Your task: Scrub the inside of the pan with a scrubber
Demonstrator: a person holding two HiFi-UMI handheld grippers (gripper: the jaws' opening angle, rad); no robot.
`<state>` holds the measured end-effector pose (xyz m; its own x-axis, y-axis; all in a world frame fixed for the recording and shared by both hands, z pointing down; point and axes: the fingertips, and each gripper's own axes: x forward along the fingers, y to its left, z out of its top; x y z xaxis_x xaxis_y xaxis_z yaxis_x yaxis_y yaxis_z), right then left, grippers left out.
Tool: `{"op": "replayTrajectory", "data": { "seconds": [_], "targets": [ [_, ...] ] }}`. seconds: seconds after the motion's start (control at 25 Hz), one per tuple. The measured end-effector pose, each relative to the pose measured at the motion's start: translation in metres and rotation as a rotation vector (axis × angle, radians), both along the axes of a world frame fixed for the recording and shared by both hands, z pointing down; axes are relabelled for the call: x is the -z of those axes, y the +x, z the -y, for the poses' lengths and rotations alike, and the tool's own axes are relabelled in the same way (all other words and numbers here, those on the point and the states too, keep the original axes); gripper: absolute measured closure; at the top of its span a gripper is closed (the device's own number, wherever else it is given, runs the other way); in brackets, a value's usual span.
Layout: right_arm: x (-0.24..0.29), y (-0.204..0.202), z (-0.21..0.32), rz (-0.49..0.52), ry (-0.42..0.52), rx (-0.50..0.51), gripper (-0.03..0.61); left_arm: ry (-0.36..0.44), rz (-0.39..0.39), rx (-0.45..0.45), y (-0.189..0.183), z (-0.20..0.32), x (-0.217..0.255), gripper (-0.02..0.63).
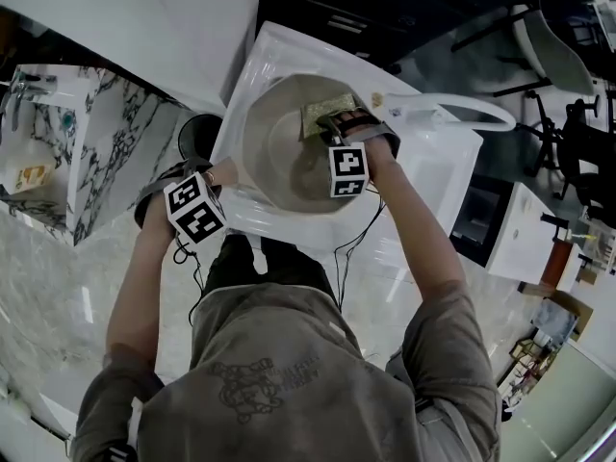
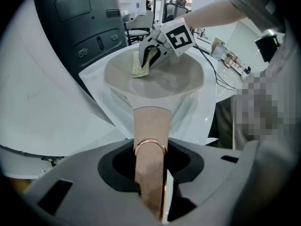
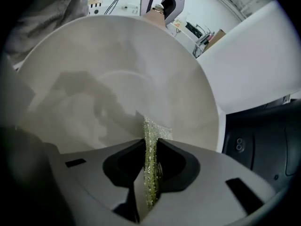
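Note:
A beige pan (image 1: 284,147) lies in a white sink (image 1: 438,166). Its tan handle (image 2: 150,140) with a copper ring runs between the jaws of my left gripper (image 2: 151,173), which is shut on it; that gripper (image 1: 183,200) shows at the pan's left side in the head view. My right gripper (image 1: 339,128) is inside the pan at its far right wall, shut on a glittery yellow-green scrubber (image 3: 150,159). The scrubber (image 1: 327,109) presses flat against the pan's inner wall (image 3: 117,79). In the left gripper view the scrubber (image 2: 140,65) sits on the far side of the bowl (image 2: 155,79).
A white curved faucet (image 1: 472,109) arches at the sink's right. A dark appliance front (image 2: 89,27) stands behind the sink. A marble counter (image 1: 87,152) with a tap lies to the left. Chairs and shelves stand at the right edge.

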<state>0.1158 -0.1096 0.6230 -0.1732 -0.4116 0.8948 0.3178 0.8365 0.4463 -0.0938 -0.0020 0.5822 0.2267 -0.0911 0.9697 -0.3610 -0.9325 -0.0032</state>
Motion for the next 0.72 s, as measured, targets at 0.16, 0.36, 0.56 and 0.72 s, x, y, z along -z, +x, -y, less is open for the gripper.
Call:
{"op": "replayTrajectory", "data": {
  "seconds": [0.16, 0.36, 0.56, 0.72],
  "targets": [
    [-0.006, 0.016, -0.028, 0.02, -0.132, -0.145, 0.497, -0.005, -0.008, 0.003, 0.002, 0.0, 0.003, 0.465],
    [-0.002, 0.023, -0.061, 0.072, -0.301, -0.333, 0.495, -0.006, -0.004, 0.005, 0.001, 0.001, 0.003, 0.465],
    [0.007, 0.021, -0.1, 0.086, -0.498, -0.439, 0.495, -0.019, -0.001, 0.01, 0.0, 0.0, 0.002, 0.465],
    [0.013, 0.006, -0.129, 0.14, -0.651, -0.498, 0.495, -0.01, 0.002, 0.01, 0.001, 0.001, 0.002, 0.465]
  ]
}}
